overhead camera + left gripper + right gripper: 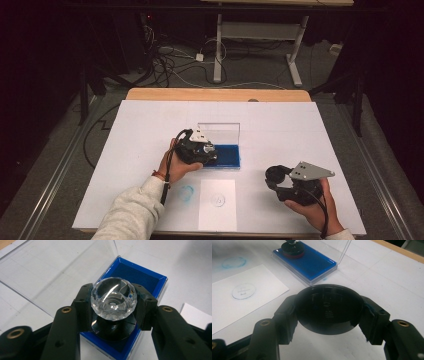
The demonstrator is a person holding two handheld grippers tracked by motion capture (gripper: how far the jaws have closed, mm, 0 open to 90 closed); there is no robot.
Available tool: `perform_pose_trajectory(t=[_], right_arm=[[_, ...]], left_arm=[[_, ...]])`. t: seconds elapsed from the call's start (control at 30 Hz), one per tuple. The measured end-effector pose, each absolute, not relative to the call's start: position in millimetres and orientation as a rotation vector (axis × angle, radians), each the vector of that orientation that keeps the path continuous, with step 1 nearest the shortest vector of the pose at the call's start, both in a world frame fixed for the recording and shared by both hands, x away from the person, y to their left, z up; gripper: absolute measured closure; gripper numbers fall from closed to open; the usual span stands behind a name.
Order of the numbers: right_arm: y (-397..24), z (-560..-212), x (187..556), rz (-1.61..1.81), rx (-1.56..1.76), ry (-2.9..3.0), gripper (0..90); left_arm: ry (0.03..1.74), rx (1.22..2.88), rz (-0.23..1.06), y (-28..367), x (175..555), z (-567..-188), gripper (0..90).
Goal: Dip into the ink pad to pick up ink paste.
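My left gripper (113, 305) is shut on a stamp's faceted clear knob (113, 298). The stamp's black round base (113, 330) rests on the blue ink pad (135, 273), near its end. In the high view that gripper (207, 150) sits over the ink pad's (229, 156) left end. The pad's clear lid (220, 131) stands upright behind it. My right gripper (329, 315) is shut on a black round cap (329, 308), held just above the table at the front right (275, 176).
A white paper sheet (217, 202) with a round printed mark (243, 290) lies near the front edge. A blue ring smear (187, 192) marks the white table cover to its left. The table's wooden far edge (215, 94) runs along the back.
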State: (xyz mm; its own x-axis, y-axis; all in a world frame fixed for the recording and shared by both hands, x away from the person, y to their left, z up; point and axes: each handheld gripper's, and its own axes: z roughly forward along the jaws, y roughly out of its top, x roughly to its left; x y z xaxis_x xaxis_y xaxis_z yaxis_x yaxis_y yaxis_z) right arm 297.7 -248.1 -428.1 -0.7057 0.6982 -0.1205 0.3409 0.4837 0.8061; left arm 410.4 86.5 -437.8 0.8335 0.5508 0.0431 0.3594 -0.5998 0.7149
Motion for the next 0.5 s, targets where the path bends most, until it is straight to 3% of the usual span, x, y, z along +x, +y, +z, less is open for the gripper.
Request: perform_pose_trajectory(t=[0.5], right_arm=[[-247.7,-426.6,292.0,1.096,0.84,2.294,38.5]], left_arm=[[0.654,2.337,0.369,80.0,409.7,-431.5,54.7]])
